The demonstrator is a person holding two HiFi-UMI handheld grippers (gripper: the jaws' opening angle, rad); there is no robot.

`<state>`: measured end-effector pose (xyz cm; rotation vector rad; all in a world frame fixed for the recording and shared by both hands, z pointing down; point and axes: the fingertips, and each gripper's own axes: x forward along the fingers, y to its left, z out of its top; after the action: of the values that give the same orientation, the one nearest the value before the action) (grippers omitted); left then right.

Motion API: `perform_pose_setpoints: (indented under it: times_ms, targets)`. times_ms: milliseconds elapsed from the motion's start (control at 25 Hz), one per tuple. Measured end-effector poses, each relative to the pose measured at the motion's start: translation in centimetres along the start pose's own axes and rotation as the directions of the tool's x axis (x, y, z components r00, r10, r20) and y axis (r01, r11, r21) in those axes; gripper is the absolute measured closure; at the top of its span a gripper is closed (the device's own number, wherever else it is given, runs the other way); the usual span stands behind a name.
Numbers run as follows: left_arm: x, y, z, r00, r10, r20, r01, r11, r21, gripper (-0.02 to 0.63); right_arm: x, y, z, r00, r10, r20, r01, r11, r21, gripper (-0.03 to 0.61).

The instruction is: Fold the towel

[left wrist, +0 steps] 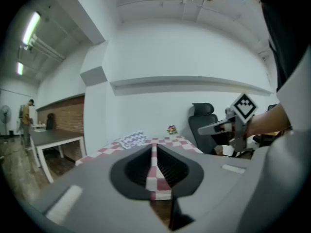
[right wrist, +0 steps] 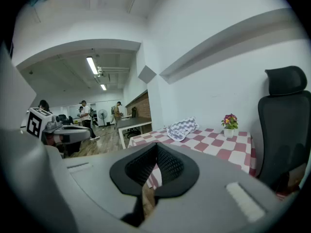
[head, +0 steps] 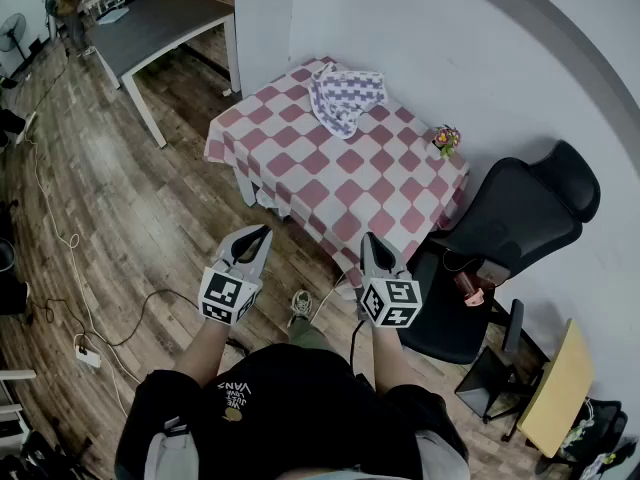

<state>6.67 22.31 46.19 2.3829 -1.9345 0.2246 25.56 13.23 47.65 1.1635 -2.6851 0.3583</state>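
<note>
Since the left tool (head: 260,234) and the right tool (head: 369,240) hung shut and empty short of the surface (head: 350,193), a good start likely meant stepping closer and opening both before pinching two corners. The towel (head: 345,96), checked pale purple and white, lay crumpled near the surface's far edge, well apart from both tools.

Head view: high, steeply down – desk (head: 330,183) ahead, well off; left claw (head: 262,233) and right claw (head: 368,240) low in frame, near camera. Left claw view: low, near level, along own jaws toward desk side; right claw at its right. Right claw view: similar height, angled at desk corner — left claw at far left. All three share desk, towel (head: 345,96), chair (head: 510,228).
</note>
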Motion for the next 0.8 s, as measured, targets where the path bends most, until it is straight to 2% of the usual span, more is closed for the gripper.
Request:
perform_pose_setpoints:
  times_ms: [40, 80, 120, 160, 280, 640, 800]
  targets:
    - [1.0, -0.1, -0.2, 1.000, -0.025, -0.010, 0.025, 1.000, -0.018, 0.581, 0.9, -0.4, 0.0, 1.000, 0.005, -0.008, -0.005, 1.000, 0.013, 0.574]
    - [1.9, -0.3, -0.5, 0.999, -0.046, -0.019, 0.046, 0.998, -0.034, 0.495, 1.8, -0.8, 0.1, 1.000, 0.010, -0.016, -0.010, 1.000, 0.025, 0.527]
    - [2.8, -0.3, -0.7, 0.998, -0.063, -0.027, 0.061, 0.997, -0.044, 0.416, 2.7, -1.3, 0.1, 1.000, 0.015, -0.025, -0.014, 0.999, 0.035, 0.433]
    - [3.5, -0.2, -0.8, 0.997, -0.073, -0.033, 0.071, 0.996, -0.048, 0.400, 3.5, -1.7, 0.2, 0.999, 0.018, -0.033, -0.017, 0.999, 0.041, 0.389]
    - [5.9, 0.8, -1.0, 0.996, -0.075, -0.044, 0.073, 0.996, -0.058, 0.394, 6.2, -3.1, 1.0, 0.999, 0.019, -0.042, -0.017, 0.999, 0.043, 0.358]
    - [13.9, 3.8, -1.2, 0.996, -0.040, -0.082, 0.035, 0.998, -0.061, 0.394, 13.6, -7.2, 2.9, 0.996, 0.055, -0.064, -0.053, 0.998, 0.040, 0.357]
    - [16.4, 4.2, -1.6, 0.993, -0.053, -0.104, 0.047, 0.997, -0.063, 0.394, 16.3, -8.2, 3.8, 0.995, 0.065, -0.072, -0.062, 0.997, 0.048, 0.357]
